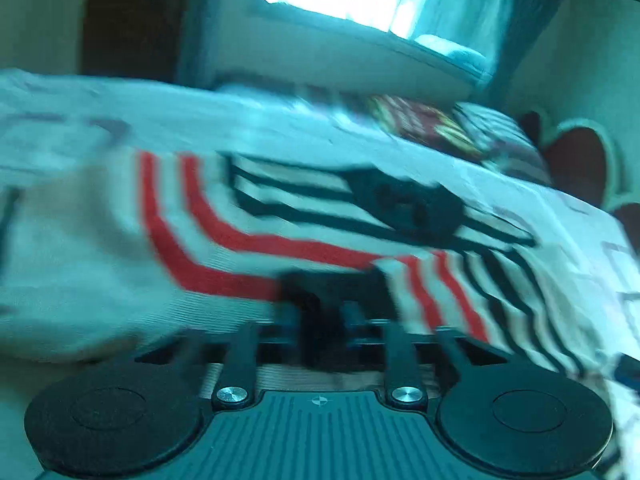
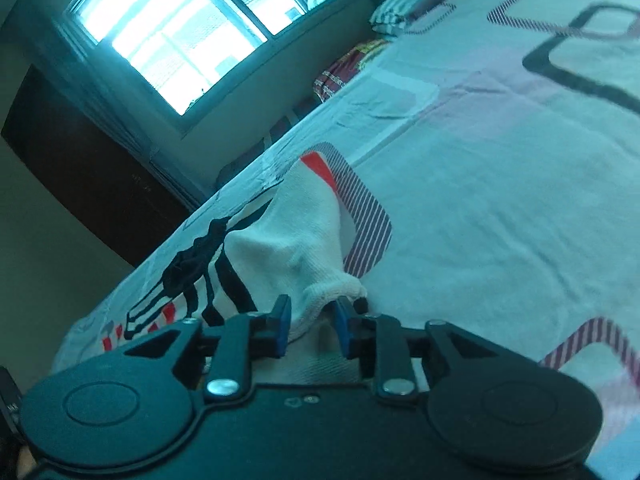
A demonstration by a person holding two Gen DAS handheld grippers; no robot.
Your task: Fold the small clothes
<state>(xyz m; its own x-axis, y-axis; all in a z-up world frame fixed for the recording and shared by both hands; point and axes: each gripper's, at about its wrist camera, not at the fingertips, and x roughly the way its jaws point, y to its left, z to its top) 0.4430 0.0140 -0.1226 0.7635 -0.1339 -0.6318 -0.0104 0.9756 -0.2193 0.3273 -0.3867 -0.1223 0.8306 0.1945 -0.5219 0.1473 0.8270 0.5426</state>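
Note:
A small white garment [image 1: 280,224] with red and black stripes and a black emblem lies on the bed, blurred in the left wrist view. My left gripper [image 1: 328,304] sits low against its near edge, fingers close together on the fabric. In the right wrist view the same garment [image 2: 288,248] is bunched up, and my right gripper [image 2: 312,320] is shut on its white rolled hem, blue pads [image 2: 282,328] on either side of the cloth. The striped part with the emblem [image 2: 192,264] trails to the left.
A patterned white bedsheet [image 2: 500,200] covers the bed. Pillows [image 2: 400,12] and a red patterned cloth [image 2: 348,72] lie at the far end. A bright window [image 2: 180,32] and dark furniture [image 2: 80,168] stand beyond the bed.

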